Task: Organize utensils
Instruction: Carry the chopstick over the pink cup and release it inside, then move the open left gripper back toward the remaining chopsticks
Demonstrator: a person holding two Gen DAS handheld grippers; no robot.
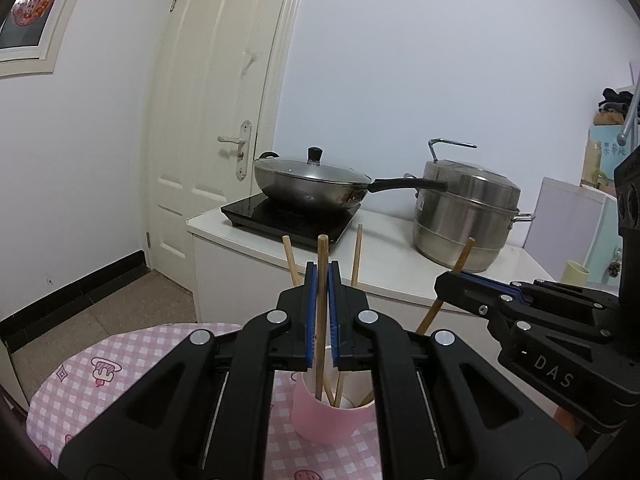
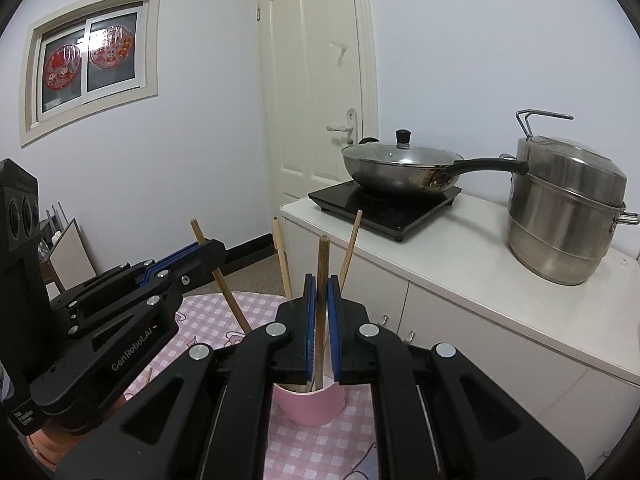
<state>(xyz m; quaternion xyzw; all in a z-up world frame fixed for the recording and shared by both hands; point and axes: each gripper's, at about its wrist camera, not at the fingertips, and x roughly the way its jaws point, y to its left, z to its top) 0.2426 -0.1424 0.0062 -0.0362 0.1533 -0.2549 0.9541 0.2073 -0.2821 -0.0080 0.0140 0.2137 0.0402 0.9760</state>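
A pink cup (image 1: 326, 420) stands on the pink checked tablecloth (image 1: 80, 392) and holds several wooden chopsticks. My left gripper (image 1: 323, 280) is shut on one upright chopstick (image 1: 322, 256) whose lower end is inside the cup. My right gripper (image 2: 322, 292) is shut on a darker chopstick (image 2: 323, 256) that also reaches into the cup (image 2: 312, 404). The right gripper also shows in the left wrist view (image 1: 444, 280), closed on that tilted chopstick (image 1: 464, 254). The left gripper shows in the right wrist view (image 2: 214, 250), with its chopstick (image 2: 198, 232) between its blue pads.
A white counter (image 2: 460, 272) stands behind the table with a black induction hob (image 2: 384, 204), a lidded wok (image 2: 400, 168) and a steel steamer pot (image 2: 564, 208). A cream door (image 2: 316, 80) and a window (image 2: 92, 60) are on the walls. A yellow cup (image 1: 576, 274) sits far right.
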